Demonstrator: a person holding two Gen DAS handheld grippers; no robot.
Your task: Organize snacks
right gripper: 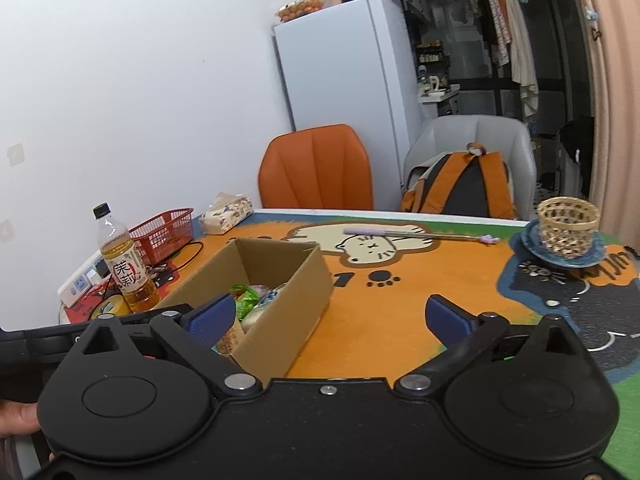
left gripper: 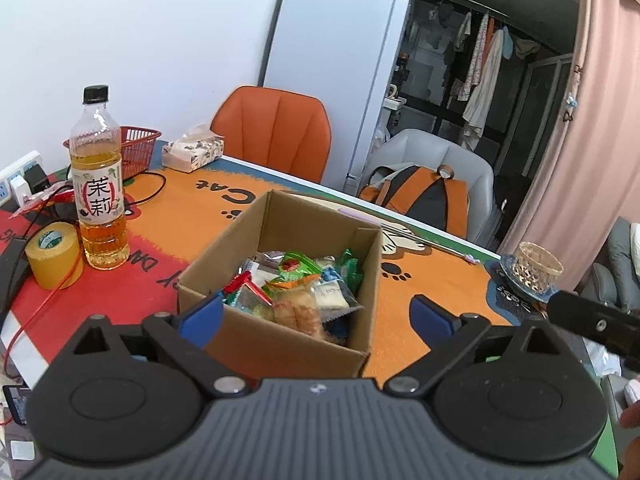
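left hand-held gripper (left gripper: 318, 312), spread and empty, faces the cardboard box (left gripper: 256, 344) of snacks (left gripper: 298, 286) directly ahead; right hand-held gripper (right gripper: 328, 316), likewise spread, has it ahead-left.

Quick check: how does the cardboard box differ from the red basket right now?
The cardboard box is solid-walled brown card, holding wrapped snacks; the red basket is open mesh plastic, contents hidden. The box sits mid-table near both grippers; the basket sits by the wall behind the tea bottle. Both are open-topped.

My left gripper (left gripper: 318, 314) hovers spread wide before the cardboard box (left gripper: 256, 344), empty; my right gripper (right gripper: 328, 316) gapes beside the box's right wall, empty too.
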